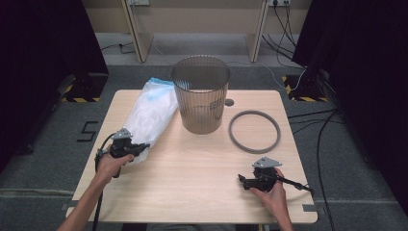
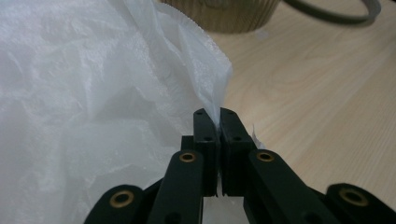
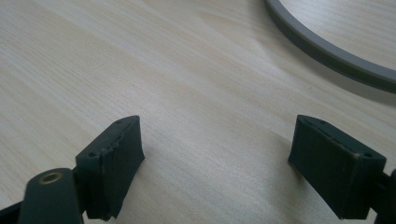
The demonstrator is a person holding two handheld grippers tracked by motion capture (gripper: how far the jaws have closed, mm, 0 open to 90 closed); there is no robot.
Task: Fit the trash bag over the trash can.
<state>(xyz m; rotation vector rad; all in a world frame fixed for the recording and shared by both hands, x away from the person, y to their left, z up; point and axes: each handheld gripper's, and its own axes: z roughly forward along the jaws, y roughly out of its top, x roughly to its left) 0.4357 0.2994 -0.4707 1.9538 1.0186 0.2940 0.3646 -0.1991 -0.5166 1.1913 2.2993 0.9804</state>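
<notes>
Left gripper [image 2: 218,122], lower centre, clenched on the white bag's [image 2: 93,102] edge; the bag runs off frame left. Right gripper [image 3: 217,154] released above bare table [image 3: 187,70]; grey ring [image 3: 327,51] cropped upper right.

Ribbed grey bin [image 1: 200,94], upright, back centre of table [image 1: 192,178]. Grey ring [image 1: 254,131], flat, just right of bin.
</notes>
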